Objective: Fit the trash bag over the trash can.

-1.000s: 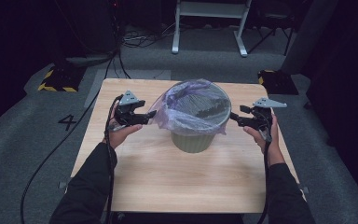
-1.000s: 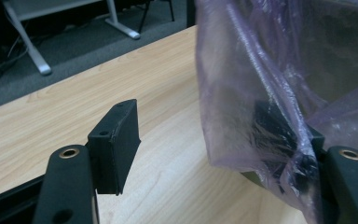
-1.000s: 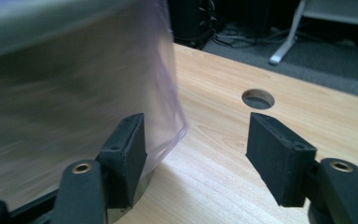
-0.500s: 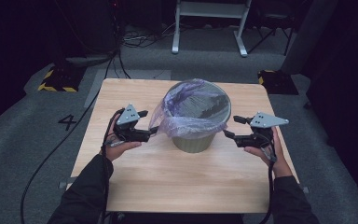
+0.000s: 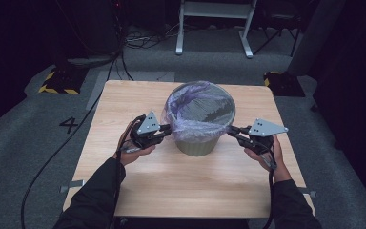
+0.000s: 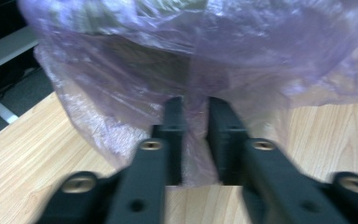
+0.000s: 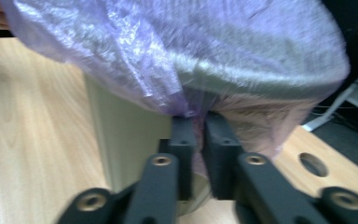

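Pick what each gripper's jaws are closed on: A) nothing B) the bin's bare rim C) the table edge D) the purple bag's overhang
D: in each gripper view the jaws pinch purple bag film hanging outside the bin; the left gripper and right gripper have just been closing on it at opposite sides.

One bin [image 5: 198, 143], one purple bag [image 5: 193, 125], two grippers, one table [image 5: 171, 181].
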Demonstrator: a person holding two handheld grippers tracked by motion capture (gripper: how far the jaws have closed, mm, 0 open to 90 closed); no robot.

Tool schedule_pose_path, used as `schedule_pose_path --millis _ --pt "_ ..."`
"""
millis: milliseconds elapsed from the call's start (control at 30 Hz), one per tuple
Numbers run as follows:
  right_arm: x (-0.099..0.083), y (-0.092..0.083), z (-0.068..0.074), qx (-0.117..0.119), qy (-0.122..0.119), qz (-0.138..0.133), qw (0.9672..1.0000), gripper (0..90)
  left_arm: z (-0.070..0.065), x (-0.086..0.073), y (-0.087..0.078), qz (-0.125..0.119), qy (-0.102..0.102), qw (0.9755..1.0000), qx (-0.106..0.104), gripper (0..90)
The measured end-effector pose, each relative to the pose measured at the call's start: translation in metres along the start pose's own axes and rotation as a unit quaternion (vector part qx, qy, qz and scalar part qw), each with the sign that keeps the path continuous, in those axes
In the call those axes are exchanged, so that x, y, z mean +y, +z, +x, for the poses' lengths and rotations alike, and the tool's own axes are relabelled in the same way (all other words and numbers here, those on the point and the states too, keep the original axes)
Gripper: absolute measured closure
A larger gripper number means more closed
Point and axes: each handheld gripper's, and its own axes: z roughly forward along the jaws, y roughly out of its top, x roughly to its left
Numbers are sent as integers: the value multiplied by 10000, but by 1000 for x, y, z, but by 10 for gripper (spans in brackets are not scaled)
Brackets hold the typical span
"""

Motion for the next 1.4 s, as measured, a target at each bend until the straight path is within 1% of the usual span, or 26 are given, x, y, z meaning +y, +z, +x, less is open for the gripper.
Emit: schedule_pose_path --millis 33,100,167,267,300,367,400,467,500,567,600,700,800,867,1000,1033,1067,1100,1133,1167,1200,1233,1267,1300,1333,1400 --pt "-2 2 1 36 -13 59 10000 891 0 0 2 -2 -21 10000 -9 863" --pt "-4 5 4 61 -42 143 9999 900 1 -2 7 -24 -65 9999 -133 896" --pt "-7 7 5 96 -43 211 9997 900 2 -3 12 46 -84 9999 -81 898" --pt "-12 11 6 132 15 335 9994 900 5 -9 19 136 -198 9996 -156 899" --pt "-14 13 6 155 49 393 9991 900 5 -11 21 200 -198 9995 -152 899" --pt "-20 17 5 241 135 575 9980 900 6 -16 25 317 -212 9991 -168 899" --pt "-23 18 4 249 168 643 9975 900 7 -18 27 387 -213 9989 -174 899" --pt "-29 23 3 264 202 871 9956 900 7 -24 32 540 -233 9981 -161 899" --pt "-33 26 3 259 231 986 9945 900 7 -26 33 584 -257 9978 -169 899" --pt "-39 30 1 262 280 1127 9929 900 7 -31 37 685 -287 9971 -167 898" --pt "-43 32 1 269 319 1175 9922 900 8 -33 39 761 -299 9965 -146 898" --pt "-50 37 -2 261 438 1268 9906 900 8 -38 42 830 -331 9959 -107 898" --pt "-54 40 -4 255 548 1316 9894 900 9 -41 43 853 -375 9956 -79 898" --pt "-57 42 -5 228 557 1398 9884 900 9 -44 44 886 -406 9952 -62 898" --pt "-63 46 -7 190 723 1447 9866 900 11 -49 45 870 -555 9947 -41 876" --pt "-65 47 -8 186 791 1466 9859 898 11 -50 46 851 -579 9947 -25 837" --pt "-66 47 -9 167 799 1479 9856 898 11 -51 45 840 -611 9946 -10 814" --pt "-67 48 -9 154 817 1491 9853 898 10 -52 44 801 -600 9950 -60 788" --pt "-68 48 -10 127 846 1508 9849 896 8 -52 43 806 -588 9950 -26 742" --pt "-70 48 -10 120 888 1494 9847 893 7 -52 42 798 -565 9952 22 660" --pt "-71 47 -11 115 911 1490 9846 887 6 -53 40 777 -568 9954 12 623" --pt "-72 46 -12 120 936 1488 9844 865 4 -53 39 762 -584 9954 36 564" --pt "-73 46 -12 118 964 1472 9843 834 3 -52 37 765 -618 9951 119 498" --pt "-74 44 -13 131 1009 1437 9844 795 1 -52 34 779 -617 9950 112 447" --pt "-75 42 -14 142 1073 1407 9841 739 0 -52 32 788 -587 9951 103 413" --pt "-77 39 -16 181 1188 1353 9835 602 -4 -53 27 755 -614 9951 179 329"
